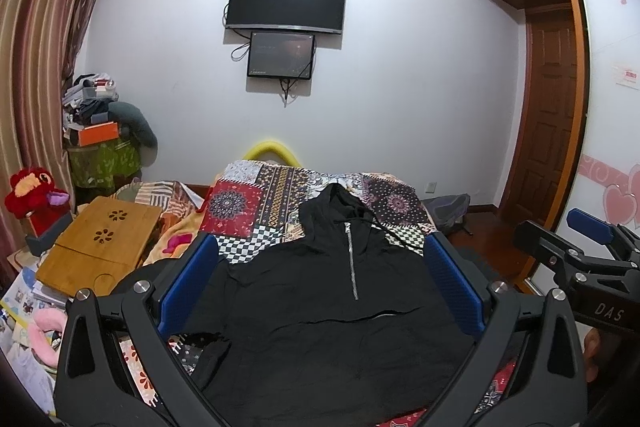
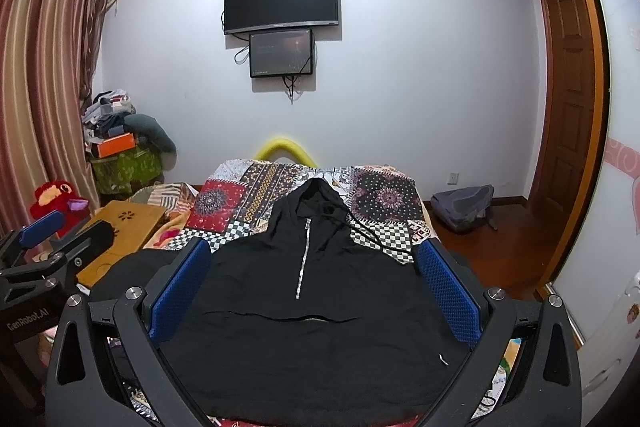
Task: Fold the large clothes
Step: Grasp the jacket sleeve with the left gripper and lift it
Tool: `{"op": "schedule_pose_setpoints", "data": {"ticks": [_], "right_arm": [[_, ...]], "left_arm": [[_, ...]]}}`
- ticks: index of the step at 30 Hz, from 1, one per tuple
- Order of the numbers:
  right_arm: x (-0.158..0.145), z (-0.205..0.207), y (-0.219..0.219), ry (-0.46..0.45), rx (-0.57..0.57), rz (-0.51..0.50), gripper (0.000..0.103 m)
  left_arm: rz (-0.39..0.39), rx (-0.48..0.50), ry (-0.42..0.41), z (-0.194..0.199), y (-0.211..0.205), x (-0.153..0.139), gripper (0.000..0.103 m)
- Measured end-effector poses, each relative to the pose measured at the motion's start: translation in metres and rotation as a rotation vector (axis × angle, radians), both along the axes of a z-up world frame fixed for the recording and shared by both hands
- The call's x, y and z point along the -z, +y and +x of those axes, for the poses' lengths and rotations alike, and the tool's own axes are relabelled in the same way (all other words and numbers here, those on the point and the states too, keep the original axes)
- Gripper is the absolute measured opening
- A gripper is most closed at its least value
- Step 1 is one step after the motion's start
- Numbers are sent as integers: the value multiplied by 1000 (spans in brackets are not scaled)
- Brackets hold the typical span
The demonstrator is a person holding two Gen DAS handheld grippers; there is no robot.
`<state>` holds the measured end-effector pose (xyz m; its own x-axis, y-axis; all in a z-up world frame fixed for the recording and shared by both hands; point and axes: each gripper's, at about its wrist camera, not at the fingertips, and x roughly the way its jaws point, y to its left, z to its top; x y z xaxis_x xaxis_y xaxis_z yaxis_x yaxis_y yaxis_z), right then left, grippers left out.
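Observation:
A black hooded pullover point(image 1: 320, 307) with a short silver zip lies front up on the patchwork bedspread point(image 1: 260, 203), hood toward the far wall. It also shows in the right wrist view point(image 2: 312, 319). My left gripper point(image 1: 320, 283) is open above its lower half and holds nothing. My right gripper point(image 2: 314, 287) is open above the same garment and holds nothing. The right gripper shows at the right edge of the left wrist view point(image 1: 588, 247). The left gripper shows at the left edge of the right wrist view point(image 2: 36, 243).
A wooden lap tray point(image 1: 100, 243) lies on the bed's left side. A red plush toy point(image 1: 36, 195) and a cluttered pile point(image 1: 100, 131) stand at the left. A grey backpack point(image 2: 464, 207) lies on the floor at the right. Two screens point(image 1: 284, 3) hang on the far wall.

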<state>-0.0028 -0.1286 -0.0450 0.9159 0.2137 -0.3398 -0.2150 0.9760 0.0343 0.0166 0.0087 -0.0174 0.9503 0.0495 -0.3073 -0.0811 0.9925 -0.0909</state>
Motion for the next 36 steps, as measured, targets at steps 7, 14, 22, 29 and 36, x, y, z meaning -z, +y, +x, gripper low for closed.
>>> {"op": "schedule_pose_setpoints", "data": {"ticks": [7, 14, 22, 29, 36], "right_arm": [[15, 23, 10, 51, -2, -35, 103], [41, 55, 16, 152, -9, -77, 103], [81, 95, 23, 336, -58, -134, 103], [106, 116, 29, 450, -114, -174, 103], [117, 132, 41, 480, -132, -208, 103]], "left_arm": [[-8, -53, 33, 16, 30, 11, 103], [-32, -195, 118, 42, 91, 35, 103], [-203, -350, 327, 67, 196, 99, 103], [-534, -382, 497, 65, 282, 182, 103], [-812, -355, 554, 54, 319, 238, 99]]}}
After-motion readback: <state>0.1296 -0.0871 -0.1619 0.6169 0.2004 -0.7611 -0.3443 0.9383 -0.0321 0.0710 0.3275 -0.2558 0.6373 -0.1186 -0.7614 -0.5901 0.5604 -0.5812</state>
